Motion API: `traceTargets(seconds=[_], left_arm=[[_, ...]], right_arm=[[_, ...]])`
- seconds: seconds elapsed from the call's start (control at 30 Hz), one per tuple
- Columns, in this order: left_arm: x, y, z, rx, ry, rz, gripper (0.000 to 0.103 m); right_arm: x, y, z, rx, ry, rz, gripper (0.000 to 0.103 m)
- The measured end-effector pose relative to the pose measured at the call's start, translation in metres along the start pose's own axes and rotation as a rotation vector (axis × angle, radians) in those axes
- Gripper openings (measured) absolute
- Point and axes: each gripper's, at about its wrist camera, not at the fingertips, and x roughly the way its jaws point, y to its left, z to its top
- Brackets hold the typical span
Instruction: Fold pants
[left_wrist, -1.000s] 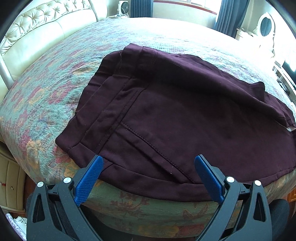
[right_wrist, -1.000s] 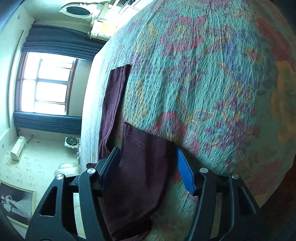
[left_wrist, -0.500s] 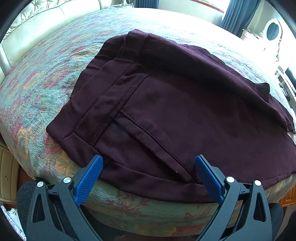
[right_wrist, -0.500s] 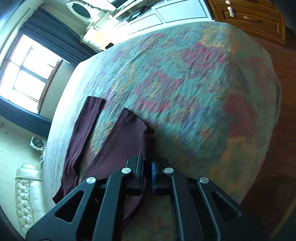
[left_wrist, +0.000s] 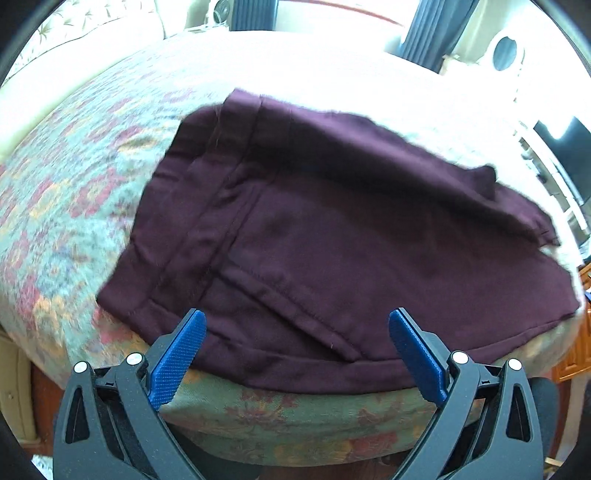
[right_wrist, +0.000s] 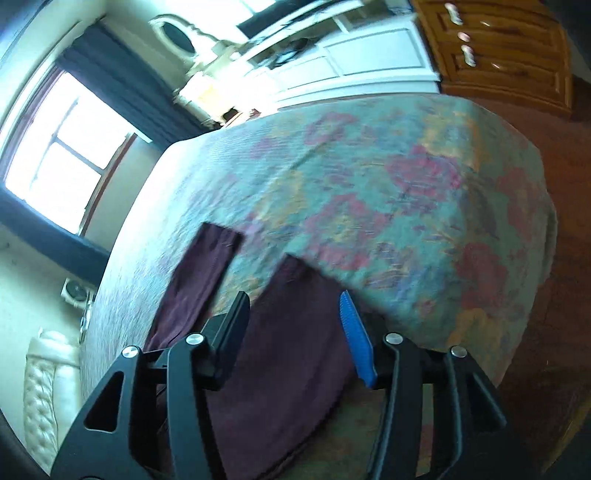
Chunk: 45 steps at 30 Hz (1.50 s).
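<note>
Dark maroon pants (left_wrist: 332, 236) lie spread on a bed with a floral cover (left_wrist: 62, 206); the waistband end reaches the bed's near edge. My left gripper (left_wrist: 297, 332) is open and empty, its blue pads either side of the waistband hem, just above it. In the right wrist view the two pant legs (right_wrist: 288, 332) stretch away across the bed. My right gripper (right_wrist: 295, 325) is open over the nearer leg's end and holds nothing.
A cream tufted headboard (left_wrist: 85, 26) is at the far left. A window with dark curtains (right_wrist: 66, 158), white cabinets (right_wrist: 354, 62) and a wooden dresser (right_wrist: 506, 55) stand past the bed. Wooden floor lies beyond the bed's edge (right_wrist: 554, 258).
My right gripper, shut on the pant leg's end half a second ago, has opened and let it go. My left gripper has pulled back a little, still open.
</note>
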Motion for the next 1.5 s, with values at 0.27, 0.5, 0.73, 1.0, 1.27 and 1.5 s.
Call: traceTargets(seconds=[0.27,0.5,0.73,1.0,1.27,1.5], left_arm=[[0.008,0.081,0.094,-0.082,-0.066,-0.152,0.099],[0.078,0.134,0.18,-0.054,0.036,-0.29,0.099],[0.153,0.155,0.221,-0.169,0.254,-0.507,0.098],[0.177,0.124,0.247,-0.107,0.333,-0.596,0.098],[0.176,0.104,0.243,0.015,0.331,-0.488,0.034],[0.158,0.111,0.246,0.039,0.273,-0.458,0.01]], right_arm=[[0.066,0.217,-0.075,-0.433,0.314,0.349,0.071],[0.128,0.341,-0.163,-0.732,0.545,0.386,0.071],[0.188,0.372,-0.182,-0.749,0.691,0.363,0.071],[0.225,0.378,-0.198,-0.848,0.828,0.314,0.071],[0.234,0.389,-0.218,-0.961,0.923,0.281,0.071],[0.228,0.395,-0.248,-1.177,0.966,0.194,0.008]])
